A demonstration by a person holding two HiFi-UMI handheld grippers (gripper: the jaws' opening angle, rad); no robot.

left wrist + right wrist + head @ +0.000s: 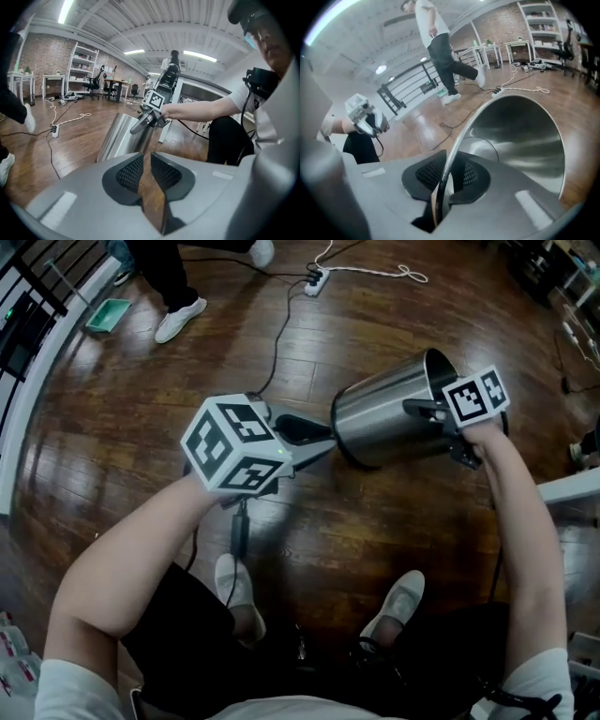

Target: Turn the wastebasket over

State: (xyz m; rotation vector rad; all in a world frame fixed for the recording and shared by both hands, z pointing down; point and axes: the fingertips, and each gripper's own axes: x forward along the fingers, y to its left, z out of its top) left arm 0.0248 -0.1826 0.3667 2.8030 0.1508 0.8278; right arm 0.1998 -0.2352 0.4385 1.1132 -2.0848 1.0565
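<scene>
The steel wastebasket [394, 413] is tilted on its side just above the wooden floor, its open mouth toward the right. My right gripper [436, 413] is shut on its rim; in the right gripper view the thin rim [452, 140] runs between the pads and the shiny inside [520, 131] fills the right. My left gripper [319, 442] points at the basket's closed bottom end from the left. Its jaws stand slightly apart with only floor showing between them [146, 161]. In the left gripper view the basket [119, 136] stands ahead, with the right gripper [150, 119] on its top edge.
A black cable runs across the floor to a power strip [315, 281] at the top. Another person's shoe [178, 320] and a green dustpan [110, 313] lie at top left beside a railing [28, 324]. My own feet [239, 592] are below the basket.
</scene>
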